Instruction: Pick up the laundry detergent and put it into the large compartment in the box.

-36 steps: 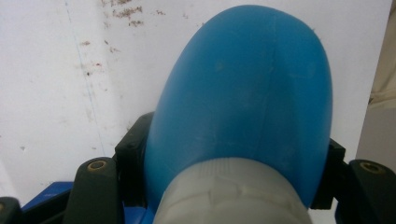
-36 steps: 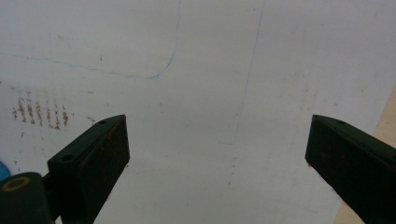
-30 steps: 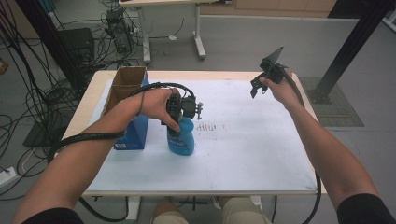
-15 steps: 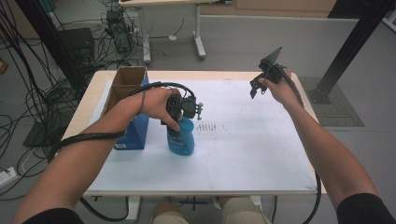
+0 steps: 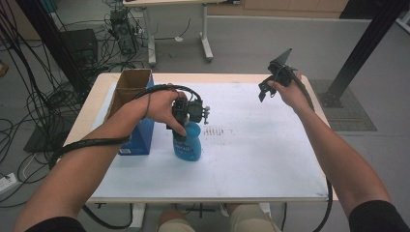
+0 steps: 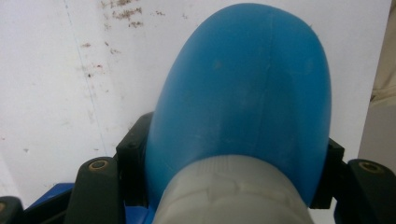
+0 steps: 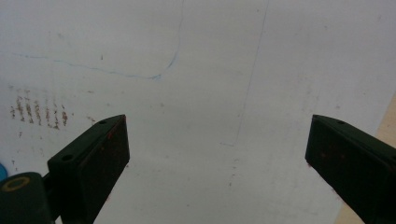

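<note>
A blue plastic bottle stands upright on the white table, left of the middle. My left gripper comes down on it from above and is shut on its upper part. In the left gripper view the blue bottle with its pale grey cap sits between the two black jaws, and the left gripper presses it from both sides. My right gripper hangs above the table's far right part, well apart from the bottle. The right gripper is open, its fingers wide apart over bare table.
An open box with blue sides and a brown inside stands at the table's left edge, just beside the bottle. Brown smudges mark the tabletop to the right of the bottle. Cables lie on the floor to the left.
</note>
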Tool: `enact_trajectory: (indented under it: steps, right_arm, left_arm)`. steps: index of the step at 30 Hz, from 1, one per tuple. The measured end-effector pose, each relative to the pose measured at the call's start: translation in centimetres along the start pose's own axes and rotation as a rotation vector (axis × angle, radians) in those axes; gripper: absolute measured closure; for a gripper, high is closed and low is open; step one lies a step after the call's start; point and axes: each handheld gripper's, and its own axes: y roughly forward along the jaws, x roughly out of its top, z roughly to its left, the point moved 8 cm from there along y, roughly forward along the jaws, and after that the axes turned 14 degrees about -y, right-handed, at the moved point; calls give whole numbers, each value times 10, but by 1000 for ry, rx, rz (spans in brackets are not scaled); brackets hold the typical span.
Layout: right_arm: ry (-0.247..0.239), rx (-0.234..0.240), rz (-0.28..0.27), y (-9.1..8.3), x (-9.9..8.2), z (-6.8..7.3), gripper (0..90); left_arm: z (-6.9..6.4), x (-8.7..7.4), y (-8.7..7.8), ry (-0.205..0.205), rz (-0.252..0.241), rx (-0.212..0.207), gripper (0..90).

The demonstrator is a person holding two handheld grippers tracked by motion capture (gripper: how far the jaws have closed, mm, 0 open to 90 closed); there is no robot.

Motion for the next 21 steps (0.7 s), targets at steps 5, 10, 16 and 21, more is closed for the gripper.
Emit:
enact_trajectory:
  steps: [5,10,16,21]
  right_arm:
    - [2,-1,-1,-1,-1,-1,65]
    - [3,-2,-2,-1,-1,-1,65]
    - [-2,-2,0,-1,0,1,65]
    - [-1,0,-2,-1,0,0,65]
  left_arm:
    - [0,-1,0,-4,-2,0,354]
    - [0,-2,0,0,-10,0,354]
    - [1,-4,0,0,-20,-1,354]
    - [1,-3,0,-3,-17,0,353]
